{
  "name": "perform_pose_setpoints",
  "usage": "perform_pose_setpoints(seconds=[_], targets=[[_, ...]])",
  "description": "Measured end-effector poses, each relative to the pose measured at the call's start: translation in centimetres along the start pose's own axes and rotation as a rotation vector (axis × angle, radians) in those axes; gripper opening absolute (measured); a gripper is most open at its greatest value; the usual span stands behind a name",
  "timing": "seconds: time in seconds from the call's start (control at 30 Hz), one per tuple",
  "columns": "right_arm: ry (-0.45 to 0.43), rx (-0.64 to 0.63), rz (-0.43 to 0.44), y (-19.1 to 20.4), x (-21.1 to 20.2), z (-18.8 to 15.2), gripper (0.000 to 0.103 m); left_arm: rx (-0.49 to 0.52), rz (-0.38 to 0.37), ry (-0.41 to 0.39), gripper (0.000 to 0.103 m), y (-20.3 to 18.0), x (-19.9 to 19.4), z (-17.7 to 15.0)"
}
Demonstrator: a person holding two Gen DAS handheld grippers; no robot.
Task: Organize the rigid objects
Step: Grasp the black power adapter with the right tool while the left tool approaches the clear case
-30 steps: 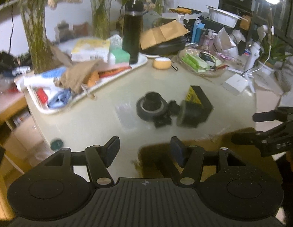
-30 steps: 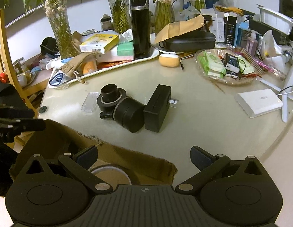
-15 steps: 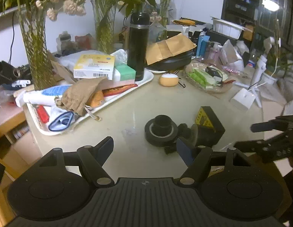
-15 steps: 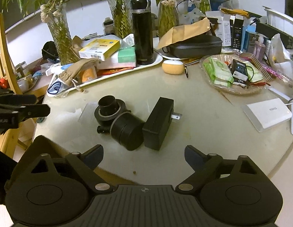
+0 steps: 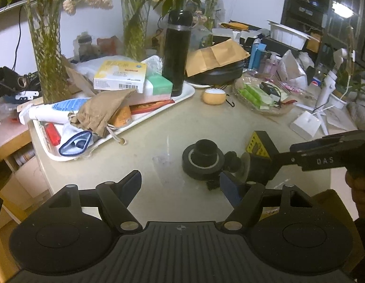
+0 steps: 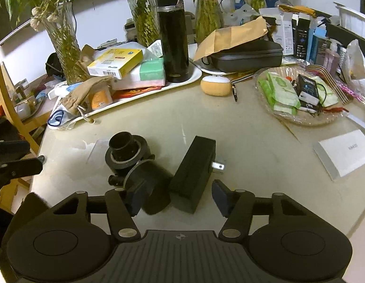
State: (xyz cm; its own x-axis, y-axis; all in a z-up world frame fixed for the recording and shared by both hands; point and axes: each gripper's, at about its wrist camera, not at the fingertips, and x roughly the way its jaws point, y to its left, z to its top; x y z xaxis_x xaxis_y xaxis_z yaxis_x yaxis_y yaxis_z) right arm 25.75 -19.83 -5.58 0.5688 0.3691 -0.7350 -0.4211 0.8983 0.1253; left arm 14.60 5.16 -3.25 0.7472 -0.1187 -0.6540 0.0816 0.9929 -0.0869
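A black camera adapter (image 6: 132, 162) with a round eyepiece lies on the beige table next to a black power adapter (image 6: 194, 175) with metal prongs. My right gripper (image 6: 176, 197) is open, its fingers standing on either side of the near ends of both objects. In the left wrist view the black camera adapter (image 5: 203, 160) and the power adapter (image 5: 260, 155) with its yellow label lie just ahead. My left gripper (image 5: 180, 185) is open and empty over the table. The right gripper (image 5: 324, 155) reaches in from the right there.
A white tray (image 6: 144, 96) at the back left holds boxes, a cloth pouch and a tall black flask (image 6: 173, 35). A glass dish (image 6: 300, 94) of packets and a white box (image 6: 342, 152) lie at the right. Vases of plants stand behind. A clear plastic piece (image 6: 97, 149) lies left of the adapter.
Both grippers have moved forward over the table toward the black objects. The brown cardboard box below has left both views. My right gripper's fingers now flank the two objects.
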Motion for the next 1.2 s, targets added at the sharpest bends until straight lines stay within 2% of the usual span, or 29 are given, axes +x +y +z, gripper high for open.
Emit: perform_pose_setpoints(seconds=[0.17,0.43,0.53,0.67,0.7,0.83,1.03,1.2], targets=[[0.012,0.036,-0.016,-0.9,1.0,0.8,0.051,-0.005,0.003,0.012,0.073,0.0,0.3,0.0],[0.042,0.022,-0.004,-0.8,2.4,1.4,0.050,0.093,0.028,-0.006,0.073,-1.3,0.3,-0.3],[0.049,0.027,-0.011,-0.9,2.7,1.5,0.049,0.082,0.021,-0.003,0.073,-1.1,0.4,-0.2],[0.077,0.042,-0.023,-1.2,3.1,1.5,0.041,0.057,0.024,0.001,0.073,-0.8,0.4,-0.2],[0.091,0.034,-0.028,-1.1,3.2,1.4,0.036,0.052,0.024,0.004,0.073,-0.7,0.5,-0.1],[0.125,0.005,-0.040,-1.0,3.6,0.9,0.030,0.034,0.021,0.012,0.073,-0.4,0.7,0.0],[0.104,-0.039,-0.104,-1.0,2.5,1.1,0.029,0.031,0.022,0.015,0.073,-0.3,0.7,0.0],[0.138,-0.068,-0.132,-1.3,2.8,0.8,0.030,0.024,0.020,0.018,0.073,-0.2,0.7,0.0]])
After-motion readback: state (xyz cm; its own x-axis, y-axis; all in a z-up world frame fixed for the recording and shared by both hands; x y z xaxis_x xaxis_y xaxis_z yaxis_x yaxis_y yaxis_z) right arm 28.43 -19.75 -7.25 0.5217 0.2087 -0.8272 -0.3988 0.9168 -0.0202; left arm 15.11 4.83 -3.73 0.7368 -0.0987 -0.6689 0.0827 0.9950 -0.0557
